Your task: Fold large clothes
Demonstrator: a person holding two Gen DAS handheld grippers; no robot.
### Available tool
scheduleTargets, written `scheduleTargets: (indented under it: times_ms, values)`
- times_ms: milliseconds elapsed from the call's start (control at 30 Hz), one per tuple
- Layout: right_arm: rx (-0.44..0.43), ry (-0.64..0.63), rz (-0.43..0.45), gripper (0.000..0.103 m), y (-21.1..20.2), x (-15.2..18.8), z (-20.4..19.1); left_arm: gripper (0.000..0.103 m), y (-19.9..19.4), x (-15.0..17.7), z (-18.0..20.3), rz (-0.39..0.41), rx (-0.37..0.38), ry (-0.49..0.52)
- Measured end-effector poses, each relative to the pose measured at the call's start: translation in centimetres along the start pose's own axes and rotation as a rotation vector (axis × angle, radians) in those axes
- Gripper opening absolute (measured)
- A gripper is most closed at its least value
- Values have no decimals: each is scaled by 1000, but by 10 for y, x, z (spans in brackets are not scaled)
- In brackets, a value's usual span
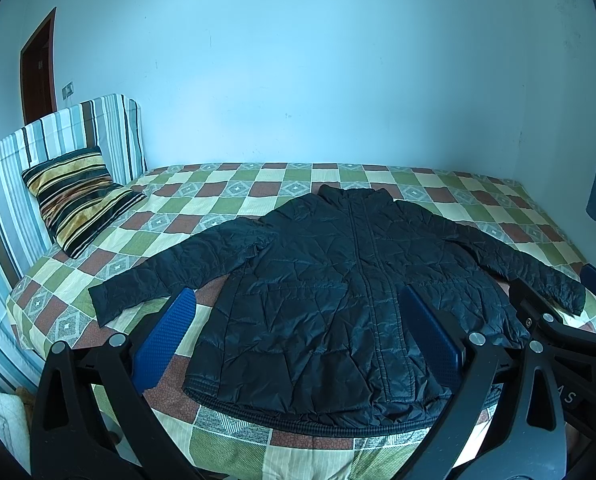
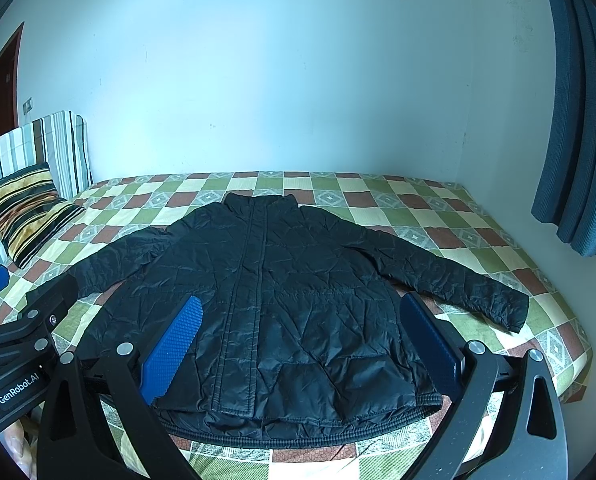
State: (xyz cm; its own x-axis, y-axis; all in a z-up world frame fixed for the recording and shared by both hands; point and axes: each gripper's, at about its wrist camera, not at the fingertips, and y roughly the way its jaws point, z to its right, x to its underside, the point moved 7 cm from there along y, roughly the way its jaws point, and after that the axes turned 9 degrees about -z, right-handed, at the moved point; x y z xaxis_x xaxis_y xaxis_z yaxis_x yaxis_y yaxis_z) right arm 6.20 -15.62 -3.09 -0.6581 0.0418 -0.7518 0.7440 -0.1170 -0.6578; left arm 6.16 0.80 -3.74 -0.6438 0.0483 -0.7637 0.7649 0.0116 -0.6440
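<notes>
A black quilted jacket point(image 1: 330, 292) lies flat, front up, on the checkered bed, collar at the far side, both sleeves spread out; it also shows in the right wrist view point(image 2: 282, 300). My left gripper point(image 1: 298, 320) is open and empty, held above the near hem, its blue pads point(image 1: 166, 336) wide apart. My right gripper point(image 2: 302, 320) is open and empty too, above the hem a little to the right. Each gripper's black body shows at the edge of the other's view.
The bed point(image 1: 234, 200) has a green, brown and cream checkered cover. A striped pillow point(image 1: 78, 196) leans on the striped headboard point(image 1: 26, 168) at the left. A blue curtain point(image 2: 578, 120) hangs at the right. A wall runs behind the bed.
</notes>
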Motion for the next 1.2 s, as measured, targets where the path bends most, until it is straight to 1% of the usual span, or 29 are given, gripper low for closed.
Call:
scheduleTargets:
  times_ms: [233, 267, 367, 533, 667, 833, 867, 933, 1000, 1067, 1100, 1133, 1200]
  values:
    - [0, 1, -3, 98, 1, -1, 1, 101, 2, 3, 0, -2, -1, -1]
    - [0, 1, -4, 98, 7, 7, 1, 101, 3, 5, -1, -3, -1, -1]
    - [0, 2, -7, 98, 8, 9, 2, 101, 8, 12, -2, -8, -2, 0]
    - [1, 1, -16, 98, 14, 8, 0, 101, 12, 15, -2, -15, -2, 3]
    - [-3, 0, -39, 98, 26, 9, 0, 101, 26, 13, 2, -43, -5, 11]
    - [3, 38, -74, 98, 55, 9, 15, 101, 65, 15, -2, -106, -45, 12]
    - [14, 57, -90, 98, 65, 10, 24, 101, 73, 15, -5, -117, -58, 7]
    - [39, 96, -116, 98, 85, 12, 46, 101, 96, 15, -16, -141, -108, -7]
    - [75, 133, -140, 98, 104, 14, 69, 101, 122, 18, -32, -164, -174, -29]
    - [110, 196, -168, 98, 126, 18, 107, 101, 147, 19, -47, -193, -232, -48]
    - [124, 224, -179, 98, 134, 20, 123, 101, 158, 20, -56, -210, -253, -57]
    - [149, 274, -190, 98, 146, 23, 151, 101, 168, 22, -63, -228, -272, -68]
    - [191, 334, -205, 98, 161, 28, 189, 101, 191, 24, -81, -271, -312, -96]
